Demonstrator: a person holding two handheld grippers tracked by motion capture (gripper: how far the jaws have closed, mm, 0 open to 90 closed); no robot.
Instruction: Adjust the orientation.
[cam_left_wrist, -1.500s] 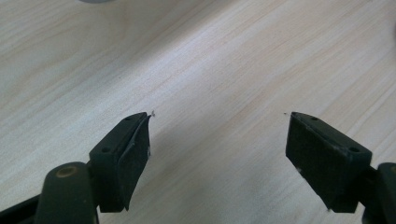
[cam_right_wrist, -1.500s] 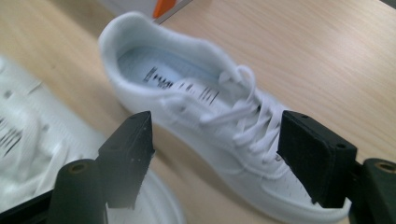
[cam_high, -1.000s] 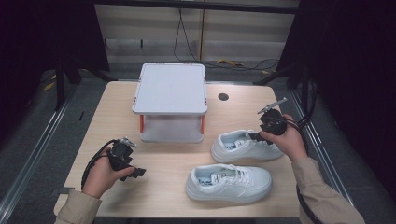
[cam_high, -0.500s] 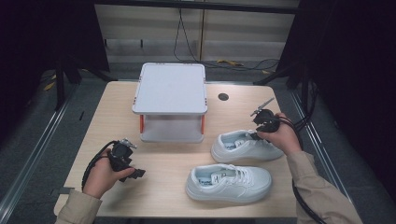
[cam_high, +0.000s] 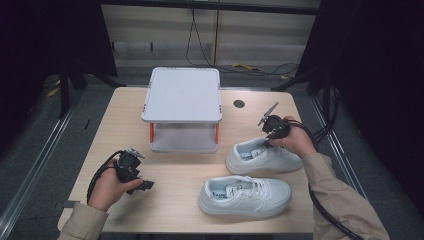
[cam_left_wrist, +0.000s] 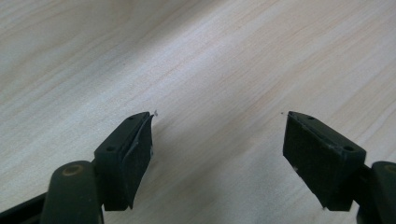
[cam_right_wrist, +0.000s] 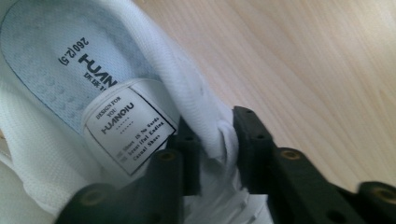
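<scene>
at the far sneaker (cam_high: 262, 156), the right tongs (cam_high: 266, 143) have just been closing and pinch its soft, light collar, a floppy but workable hold; left tongs (cam_high: 146, 185) hang released above the table (cam_high: 175, 200).

Sneaker (cam_right_wrist: 140, 84) toe beyond picture edge

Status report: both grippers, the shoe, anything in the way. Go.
Right gripper jaws just closed, shut on far shoe collar. Left gripper open over bare table. Near shoe and white rack stand clear.

White mesh-cloth shoe (cam_right_wrist: 140, 70), matt wood-grain table (cam_right_wrist: 303, 56)
</scene>
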